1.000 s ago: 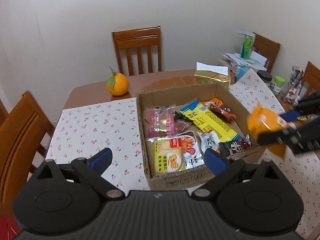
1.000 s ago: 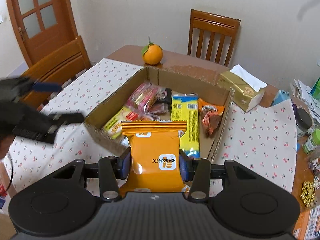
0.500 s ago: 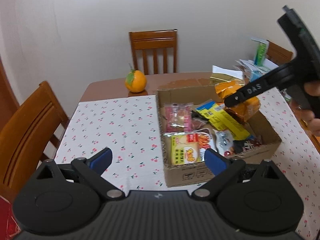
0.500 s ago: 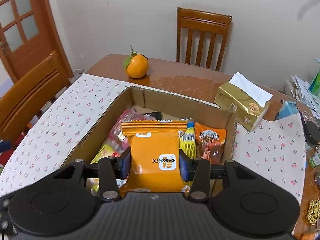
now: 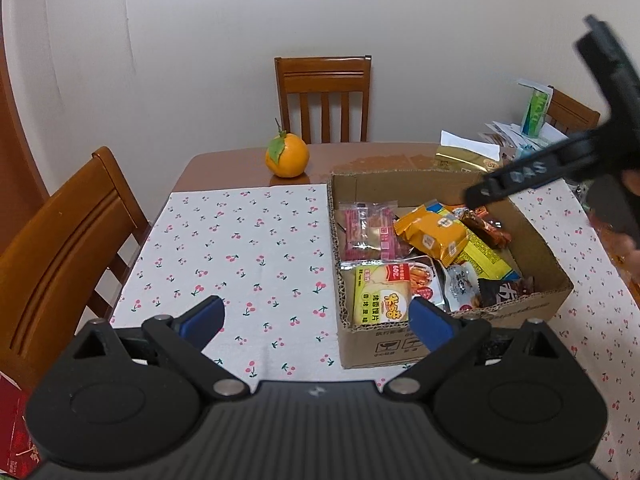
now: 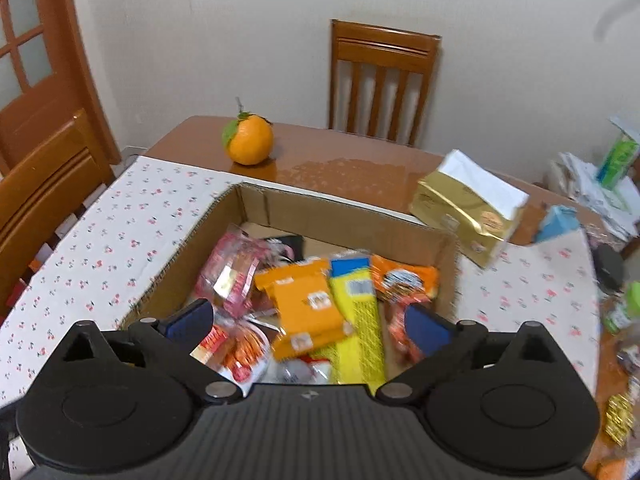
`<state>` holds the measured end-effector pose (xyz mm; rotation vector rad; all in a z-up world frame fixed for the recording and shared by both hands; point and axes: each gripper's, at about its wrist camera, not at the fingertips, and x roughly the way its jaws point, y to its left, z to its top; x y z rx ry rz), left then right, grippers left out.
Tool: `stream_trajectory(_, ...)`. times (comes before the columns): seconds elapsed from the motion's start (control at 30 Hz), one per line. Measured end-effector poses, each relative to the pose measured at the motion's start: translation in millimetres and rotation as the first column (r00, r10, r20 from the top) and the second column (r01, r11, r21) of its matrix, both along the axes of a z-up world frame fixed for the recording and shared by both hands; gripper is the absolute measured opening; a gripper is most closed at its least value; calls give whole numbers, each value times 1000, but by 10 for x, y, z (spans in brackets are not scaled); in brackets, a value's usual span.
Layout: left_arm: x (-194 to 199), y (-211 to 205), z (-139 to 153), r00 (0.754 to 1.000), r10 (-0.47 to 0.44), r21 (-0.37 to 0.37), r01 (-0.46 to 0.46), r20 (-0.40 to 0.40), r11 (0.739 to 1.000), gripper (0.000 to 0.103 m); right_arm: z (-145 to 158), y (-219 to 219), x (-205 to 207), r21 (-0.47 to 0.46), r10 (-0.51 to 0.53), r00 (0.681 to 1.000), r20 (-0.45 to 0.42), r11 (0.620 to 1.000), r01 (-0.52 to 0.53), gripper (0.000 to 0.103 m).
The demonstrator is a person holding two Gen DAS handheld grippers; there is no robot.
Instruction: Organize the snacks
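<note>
An open cardboard box (image 5: 554, 256) (image 6: 280, 208) on the table holds several snack packets. An orange packet (image 5: 434, 234) (image 6: 306, 312) lies on top of them, between a pink packet (image 5: 366, 230) (image 6: 234, 276) and a long yellow packet (image 6: 360, 316). My right gripper (image 6: 308, 324) is open and empty just above the box; it shows in the left wrist view (image 5: 520, 184) over the box's far right side. My left gripper (image 5: 316, 316) is open and empty, above the cloth at the box's near left corner.
An orange fruit (image 5: 287, 156) (image 6: 248, 140) sits on the bare wood behind the cherry-print cloth (image 5: 240, 248). A gold tissue pack (image 6: 468, 208) lies behind the box. Jars and papers (image 6: 600, 184) crowd the right. Wooden chairs (image 5: 324, 96) (image 5: 60, 248) stand around the table.
My right gripper carried the orange packet over the box and opened; the packet now lies in the box. My left gripper drew back and to the left.
</note>
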<state>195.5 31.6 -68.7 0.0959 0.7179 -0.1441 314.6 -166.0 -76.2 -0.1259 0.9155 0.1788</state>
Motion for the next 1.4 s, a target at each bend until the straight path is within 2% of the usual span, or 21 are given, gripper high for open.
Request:
stream_trajectory(0.23, -15, -141, 109, 999, 20, 4, -20, -28, 1000, 98, 194, -169, -486, -78, -138, 990, -33, 988, 135, 103)
stream_trajectory(0.57, -124, -452, 398, 995, 38, 60, -33, -87, 998, 98, 320, -335, -1180, -70, -273, 960, -63, 961, 269, 103)
stream_trajectory(0.9, -262, -554, 691, 995, 53, 44, -50, -81, 998, 98, 690, -296, -1498, -38, -251, 967, 34, 967, 253, 103)
stream_trajectory(1.4, -301, -549, 727, 993, 67, 38, -64, -94, 997, 98, 748, -250, -1524, -29, -233, 972, 43, 972, 234, 103)
